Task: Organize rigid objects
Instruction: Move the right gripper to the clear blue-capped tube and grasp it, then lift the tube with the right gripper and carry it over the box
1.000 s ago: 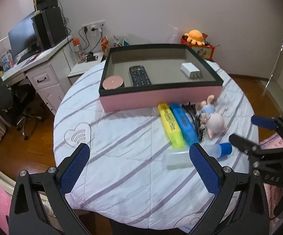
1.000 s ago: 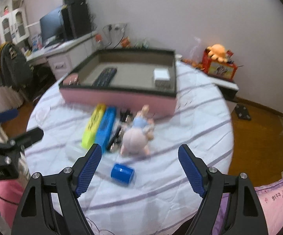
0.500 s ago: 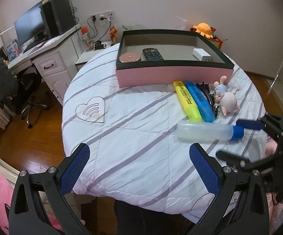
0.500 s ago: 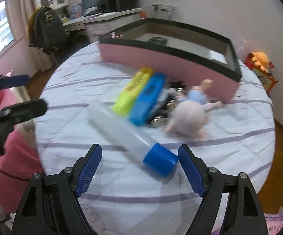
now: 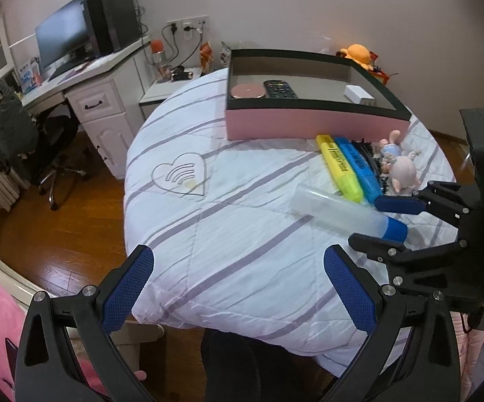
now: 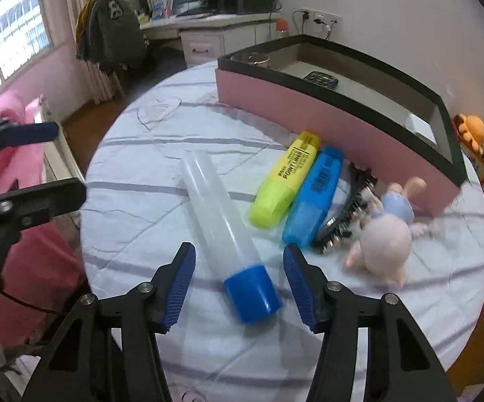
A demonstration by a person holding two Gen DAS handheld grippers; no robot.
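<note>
A clear plastic tube with a blue cap (image 6: 223,224) lies on the white striped tablecloth; it also shows in the left wrist view (image 5: 345,212). My right gripper (image 6: 238,283) is open, its fingers on either side of the blue cap without touching it. A yellow highlighter (image 6: 287,179), a blue highlighter (image 6: 315,197), a black comb (image 6: 345,221) and a pig doll (image 6: 387,231) lie beside the tube. The pink box (image 5: 312,122) holds a remote (image 5: 279,89), a round disc (image 5: 247,92) and a white adapter (image 5: 359,94). My left gripper (image 5: 238,288) is open and empty at the table's near edge.
A desk with monitor and drawers (image 5: 84,77) and an office chair (image 5: 51,154) stand to the left of the round table (image 5: 208,207). An orange plush (image 5: 359,52) sits behind the box. Pink bedding (image 6: 10,114) lies beside the table.
My right gripper has come down and forward so its fingers now flank the tube's blue cap, and they have narrowed. The left gripper has drawn back from the objects and shifted left.
</note>
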